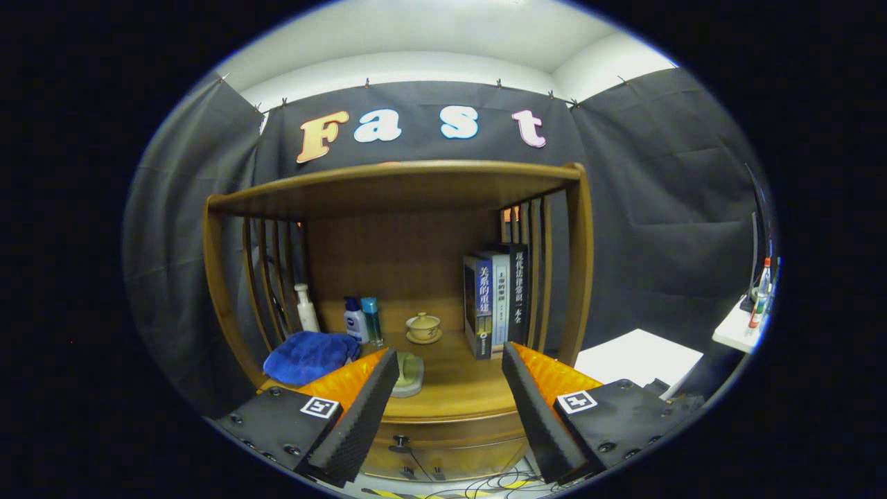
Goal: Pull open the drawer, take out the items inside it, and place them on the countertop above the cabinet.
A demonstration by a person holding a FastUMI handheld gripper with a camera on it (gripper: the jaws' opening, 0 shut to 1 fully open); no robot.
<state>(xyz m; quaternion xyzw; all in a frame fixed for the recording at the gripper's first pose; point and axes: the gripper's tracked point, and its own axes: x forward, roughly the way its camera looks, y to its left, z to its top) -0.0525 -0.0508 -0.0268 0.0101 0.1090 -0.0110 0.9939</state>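
Observation:
A wooden cabinet with a slatted shelf frame stands ahead. Its countertop (pixel 450 388) carries a blue cloth (pixel 308 355), a white bottle (pixel 305 308), two small blue bottles (pixel 362 320), a lidded tea cup on a saucer (pixel 423 327), a pale round dish (pixel 409 373) and a few upright books (pixel 495 299). Below the counter's front edge sits the drawer (pixel 443 450), closed, with a small dark knob (pixel 400 441). My gripper (pixel 450 364) is open, fingers spread wide, hovering above and in front of the drawer with nothing between them.
A white table (pixel 634 357) stands right of the cabinet, and a white shelf (pixel 738 333) with a bottle (pixel 762 284) is farther right. Cables (pixel 478 485) lie on the floor under the drawer. The cabinet's top shelf (pixel 395 184) overhangs the counter.

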